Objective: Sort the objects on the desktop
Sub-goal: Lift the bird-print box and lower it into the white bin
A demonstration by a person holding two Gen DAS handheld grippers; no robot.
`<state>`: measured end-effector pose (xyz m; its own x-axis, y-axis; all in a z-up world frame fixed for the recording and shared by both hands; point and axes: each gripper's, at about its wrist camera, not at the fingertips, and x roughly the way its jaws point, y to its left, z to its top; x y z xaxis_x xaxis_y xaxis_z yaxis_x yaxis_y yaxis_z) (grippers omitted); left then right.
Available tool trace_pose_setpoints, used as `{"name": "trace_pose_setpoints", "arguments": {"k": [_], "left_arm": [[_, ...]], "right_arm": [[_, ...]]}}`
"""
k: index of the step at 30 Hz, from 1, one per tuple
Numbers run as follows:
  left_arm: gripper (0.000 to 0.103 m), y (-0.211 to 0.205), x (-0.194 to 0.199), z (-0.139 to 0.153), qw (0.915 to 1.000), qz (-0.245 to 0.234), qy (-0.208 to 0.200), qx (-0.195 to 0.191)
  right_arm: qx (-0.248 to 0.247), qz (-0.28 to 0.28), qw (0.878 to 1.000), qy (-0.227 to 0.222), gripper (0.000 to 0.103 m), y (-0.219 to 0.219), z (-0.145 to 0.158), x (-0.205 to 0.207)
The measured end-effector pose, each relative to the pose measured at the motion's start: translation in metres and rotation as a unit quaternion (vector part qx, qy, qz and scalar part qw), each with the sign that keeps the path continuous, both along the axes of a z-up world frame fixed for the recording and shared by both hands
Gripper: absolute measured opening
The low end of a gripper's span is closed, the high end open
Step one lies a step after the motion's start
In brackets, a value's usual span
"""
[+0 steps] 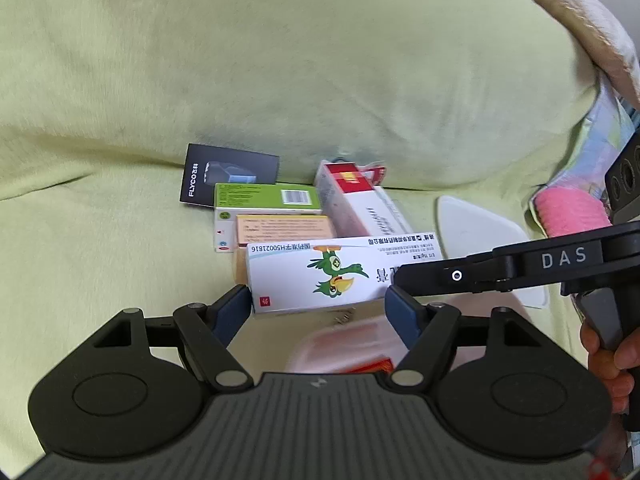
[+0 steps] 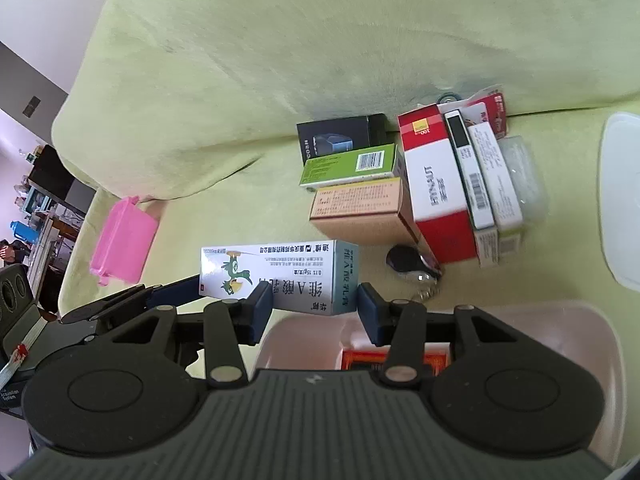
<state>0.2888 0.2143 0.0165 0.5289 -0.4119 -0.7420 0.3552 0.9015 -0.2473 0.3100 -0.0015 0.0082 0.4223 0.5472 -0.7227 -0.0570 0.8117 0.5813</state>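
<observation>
Left wrist view: the left gripper (image 1: 318,304) has its blue pads at the two short ends of a white medicine box (image 1: 340,274) printed with a green cartoon bird; the pads look pressed against the box ends, holding it lengthwise between them. In the right wrist view the same white box (image 2: 276,276) sits between the pads of the right gripper (image 2: 316,308), whose jaws stand spread wider than the part of the box they frame; whether either pad touches it cannot be told. The right gripper's black finger, marked DAS, crosses the right end of the box in the left wrist view, and a hand (image 1: 612,356) grips its handle at the right edge.

Everything lies on a sofa seat (image 1: 120,220) covered in pale green fabric, with the green backrest behind. Against the backrest stands a cluster of boxes: a black box (image 2: 340,136), a green box (image 2: 348,166) in front of it, a tan box (image 2: 356,208) nearer still, and a red and white box (image 2: 434,184) to their right, touching them, with narrow white boxes (image 2: 484,176) alongside. A dark key fob (image 2: 408,260) lies just in front of the red box. Below both grippers is a pinkish translucent container (image 2: 560,328) holding something orange. A white lid (image 2: 620,200) rests toward the seat's right edge, a pink container (image 2: 120,236) toward its left.
</observation>
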Motion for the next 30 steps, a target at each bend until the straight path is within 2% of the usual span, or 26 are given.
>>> {"name": "trace_pose_setpoints", "arguments": {"k": [4,10,20,30], "left_arm": [[0.073,-0.010,-0.030,0.011,0.9999,-0.005,-0.006,0.007],[0.073,-0.021,-0.074,0.012,0.9999,-0.005,0.001,0.014],[0.073,-0.026,-0.134,-0.013,0.9990,0.009,0.040,0.014],[0.073,-0.030,-0.158,-0.042,0.9963,0.017,0.082,0.018]], "right_arm": [[0.003,0.000,1.000,0.001,0.043,-0.009,0.008,-0.026],[0.003,0.008,1.000,0.012,0.043,-0.016,0.008,-0.068],[-0.001,0.027,0.998,0.049,0.043,-0.017,-0.016,-0.124],[0.009,0.029,0.995,0.099,0.043,-0.023,-0.048,-0.146]]}}
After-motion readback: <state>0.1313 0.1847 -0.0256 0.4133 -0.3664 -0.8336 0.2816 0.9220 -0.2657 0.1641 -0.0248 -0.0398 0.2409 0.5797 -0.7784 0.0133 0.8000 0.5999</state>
